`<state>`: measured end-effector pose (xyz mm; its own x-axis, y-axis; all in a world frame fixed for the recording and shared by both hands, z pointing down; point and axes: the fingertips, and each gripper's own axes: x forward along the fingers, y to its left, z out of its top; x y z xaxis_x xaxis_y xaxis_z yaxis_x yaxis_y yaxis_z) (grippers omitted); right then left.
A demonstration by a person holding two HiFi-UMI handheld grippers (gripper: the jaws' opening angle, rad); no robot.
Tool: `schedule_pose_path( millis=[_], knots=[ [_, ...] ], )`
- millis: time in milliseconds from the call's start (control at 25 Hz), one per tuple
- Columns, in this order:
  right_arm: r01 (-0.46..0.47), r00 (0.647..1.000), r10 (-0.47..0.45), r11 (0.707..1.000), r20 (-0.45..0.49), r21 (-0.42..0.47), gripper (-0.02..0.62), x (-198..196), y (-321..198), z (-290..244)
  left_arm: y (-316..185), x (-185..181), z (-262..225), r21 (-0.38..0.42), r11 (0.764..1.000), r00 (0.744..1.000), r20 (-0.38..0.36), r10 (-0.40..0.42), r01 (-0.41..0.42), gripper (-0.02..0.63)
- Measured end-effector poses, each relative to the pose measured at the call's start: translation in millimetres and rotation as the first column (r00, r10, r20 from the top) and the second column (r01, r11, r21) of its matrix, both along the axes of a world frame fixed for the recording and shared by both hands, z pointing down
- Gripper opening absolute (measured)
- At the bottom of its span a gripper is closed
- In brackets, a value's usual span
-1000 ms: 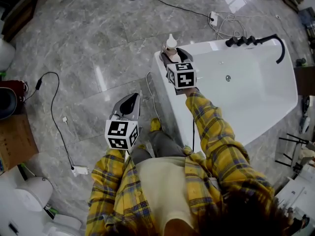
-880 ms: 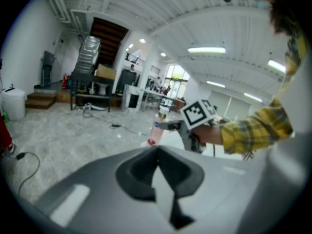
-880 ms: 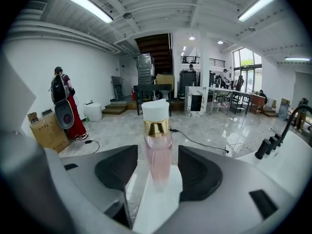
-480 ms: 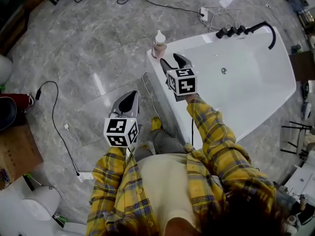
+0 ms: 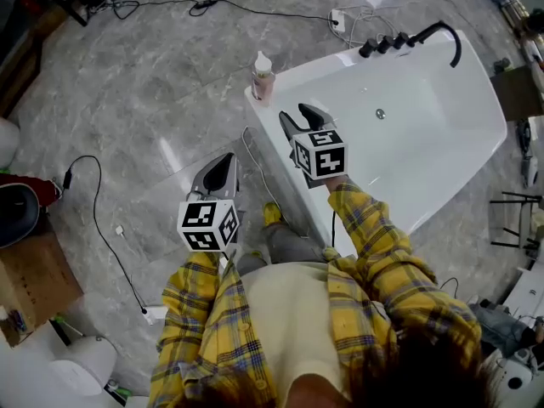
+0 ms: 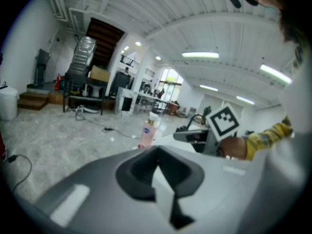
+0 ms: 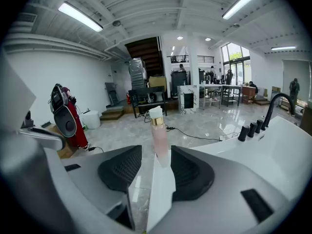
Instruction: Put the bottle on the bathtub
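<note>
A pink bottle (image 5: pixel 262 76) with a white cap stands upright by itself on the corner rim of the white bathtub (image 5: pixel 442 117). My right gripper (image 5: pixel 297 116) is open over the tub's rim, a short way behind the bottle and not touching it. In the right gripper view the bottle (image 7: pixel 158 135) shows past the parted pads, and the tub's rim (image 7: pixel 158 189) runs between them. My left gripper (image 5: pixel 223 164) hangs shut and empty over the floor beside the tub. The left gripper view catches the bottle (image 6: pixel 147 130) far ahead and the right gripper's marker cube (image 6: pixel 224 122).
A black faucet (image 5: pixel 408 39) sits at the tub's far end. Cables (image 5: pixel 102 219) and a power strip (image 5: pixel 337 19) lie on the marble floor. A brown box (image 5: pixel 30 283) and a dark bin (image 5: pixel 17 215) are at the left; metal racks (image 5: pixel 514 219) stand at the right.
My right gripper let go of the bottle and drew back from it along the rim. The bottle stays standing on the tub's corner. The left gripper barely moved.
</note>
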<state>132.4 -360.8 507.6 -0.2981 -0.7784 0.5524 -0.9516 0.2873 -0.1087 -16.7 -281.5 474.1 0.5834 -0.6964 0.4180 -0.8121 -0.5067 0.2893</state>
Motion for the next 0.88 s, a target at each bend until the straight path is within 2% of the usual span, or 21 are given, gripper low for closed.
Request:
schedule_pose_path(
  millis=[200, 880],
  knots=[
    [0.010, 1.000, -0.010, 1.000, 0.008, -0.007, 0.180, 2, 19, -8, 1, 0, -5, 0.004, 1.000, 1.000, -0.013, 0.001, -0.001, 0.008],
    [0.033, 0.997, -0.035, 0.999, 0.062, 0.036, 0.059, 3, 75, -47, 10, 5, -19, 0.008, 1.000, 0.999, -0.049, -0.001, 0.002, 0.008]
  ],
)
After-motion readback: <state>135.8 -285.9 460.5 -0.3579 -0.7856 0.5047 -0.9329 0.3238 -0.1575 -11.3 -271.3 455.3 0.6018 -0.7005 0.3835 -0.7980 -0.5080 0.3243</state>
